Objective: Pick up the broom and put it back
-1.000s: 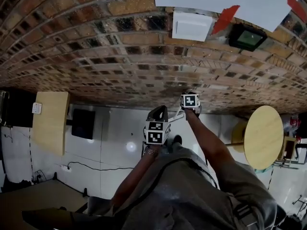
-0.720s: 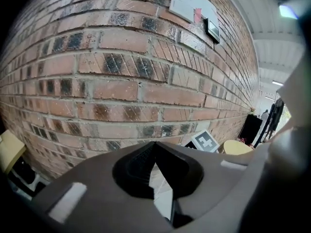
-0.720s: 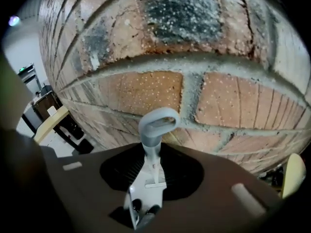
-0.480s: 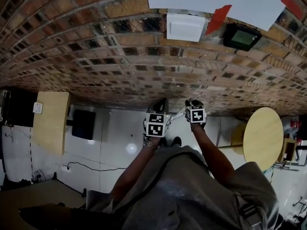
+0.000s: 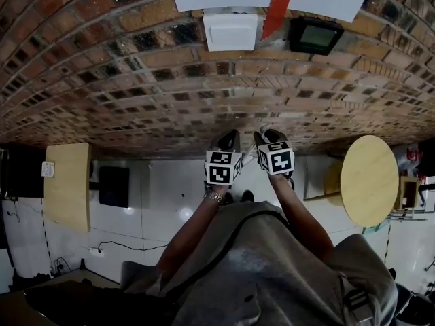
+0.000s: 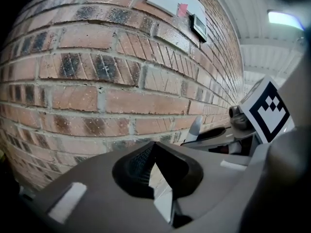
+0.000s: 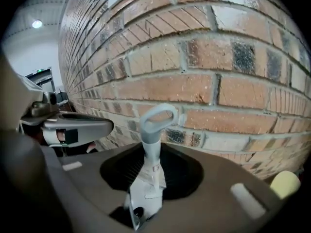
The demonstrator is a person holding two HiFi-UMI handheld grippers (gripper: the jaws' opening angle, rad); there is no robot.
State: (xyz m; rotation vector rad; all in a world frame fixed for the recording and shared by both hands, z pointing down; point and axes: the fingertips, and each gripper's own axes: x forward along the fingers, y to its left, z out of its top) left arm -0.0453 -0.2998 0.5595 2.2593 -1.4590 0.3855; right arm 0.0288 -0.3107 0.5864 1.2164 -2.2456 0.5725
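The broom [image 7: 154,130] is clamped in the right gripper [image 7: 150,178], its handle running along the jaws toward the brick wall [image 7: 218,81]. The left gripper [image 6: 155,174], seemingly closed and empty, is held alongside.

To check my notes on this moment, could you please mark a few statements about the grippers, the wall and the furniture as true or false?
1. The right gripper has its jaws shut on the broom handle, which ends in a loop. True.
2. The person faces plain white plaster. False: the wall is brick.
3. A round wooden table stands at the head view's right. True.
4. The two grippers are held far apart. False: the left gripper is close beside the right one.
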